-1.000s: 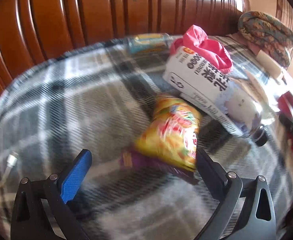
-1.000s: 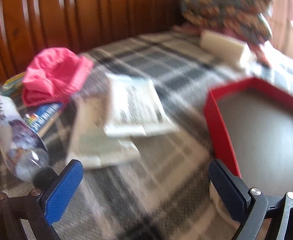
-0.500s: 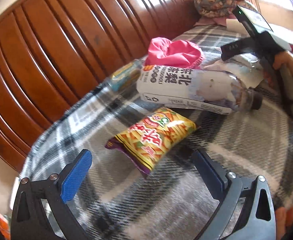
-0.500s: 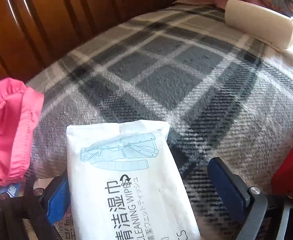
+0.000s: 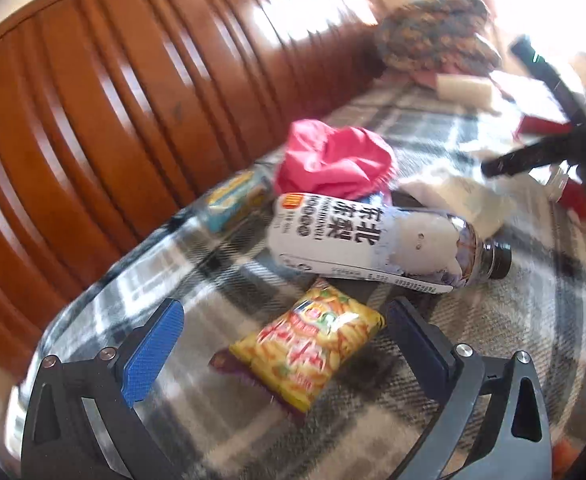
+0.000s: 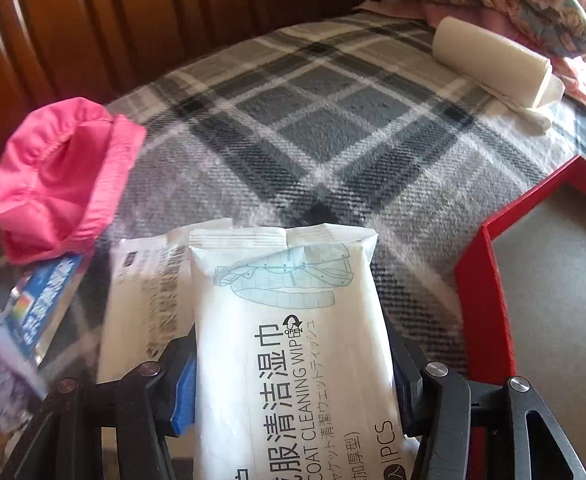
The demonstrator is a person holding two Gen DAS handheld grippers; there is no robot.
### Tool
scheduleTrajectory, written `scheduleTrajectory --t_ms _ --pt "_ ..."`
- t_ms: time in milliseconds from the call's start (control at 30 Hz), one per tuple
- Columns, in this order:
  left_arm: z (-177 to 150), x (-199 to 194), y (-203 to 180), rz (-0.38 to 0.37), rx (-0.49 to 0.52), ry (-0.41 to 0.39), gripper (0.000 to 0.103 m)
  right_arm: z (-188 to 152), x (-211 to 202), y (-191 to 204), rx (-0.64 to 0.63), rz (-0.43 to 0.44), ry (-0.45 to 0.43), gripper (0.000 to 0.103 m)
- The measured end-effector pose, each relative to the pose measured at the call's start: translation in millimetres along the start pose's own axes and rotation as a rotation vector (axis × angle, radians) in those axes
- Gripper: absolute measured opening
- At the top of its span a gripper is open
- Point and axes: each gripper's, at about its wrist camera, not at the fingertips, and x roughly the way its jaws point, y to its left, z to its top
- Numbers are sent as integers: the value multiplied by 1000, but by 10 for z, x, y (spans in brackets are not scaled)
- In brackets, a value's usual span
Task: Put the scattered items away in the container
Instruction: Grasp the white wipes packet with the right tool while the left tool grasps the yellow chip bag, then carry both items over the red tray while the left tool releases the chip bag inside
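Left wrist view: the left gripper stands wide apart and holds nothing. The yellow snack bag lies flat on the plaid blanket directly between the two fingers, its long axis slanting from near-left to far-right, so it sits crosswise to a straight closing. Just beyond the snack bag lies the labelled bottle, on its side with the cap pointing right; beyond the bottle is the pink cloth. The picture is smeared, so whether the fingertips touch the bag cannot be told.

Right wrist view: the right gripper is closed onto the white wipes pack, pinching it across its narrow width with the long axis running straight ahead. The red container lies immediately right of the wipes pack, its near wall just beside the right finger and its grey floor bare in what shows. A second white packet lies left of the wipes pack, under its edge. Judged from this, the right gripper is much the nearer to the container, needing a short carry rightward over the wall.
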Motion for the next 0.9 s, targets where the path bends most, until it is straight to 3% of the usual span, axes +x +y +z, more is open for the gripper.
scheduleTrajectory --t_ms 100,133,167,233,300,367,433,500,567,633,767,833,900 --pt "54 429 -110 -61 169 61 103 -118 -303 67 -98 25 -8 64" --pt "6 697 -173 -82 229 119 103 -159 -380 81 -144 31 -2 64" --pt "-12 812 -115 -147 181 103 103 -205 -449 88 -191 27 0 64" --pt "24 923 113 -265 54 171 103 -312 -551 65 -246 -2 -10 64" --pt "13 996 282 -309 -80 206 103 -431 -588 -49 -238 -30 -27 64" --pt "15 992 228 -266 -54 210 103 -483 -525 -222 -160 -48 -3 64" --pt "31 944 140 -183 -37 211 103 -496 -480 -385 -60 36 11 63" --pt "37 907 126 -128 -65 208 99 -460 -521 -448 5 65 5 63" --pt "37 847 131 -76 -138 195 67 -420 -621 -450 -3 57 -48 63" --pt "76 800 70 32 -161 201 55 -386 -734 -437 -26 44 -107 63" --pt "117 647 -88 105 -165 193 45 -372 -922 -474 -33 55 -174 63" --pt "82 510 -180 165 -135 168 45 -366 -978 -498 -35 55 -183 63" --pt "98 391 -249 164 -126 145 45 -352 -1013 -539 -23 41 -194 63"
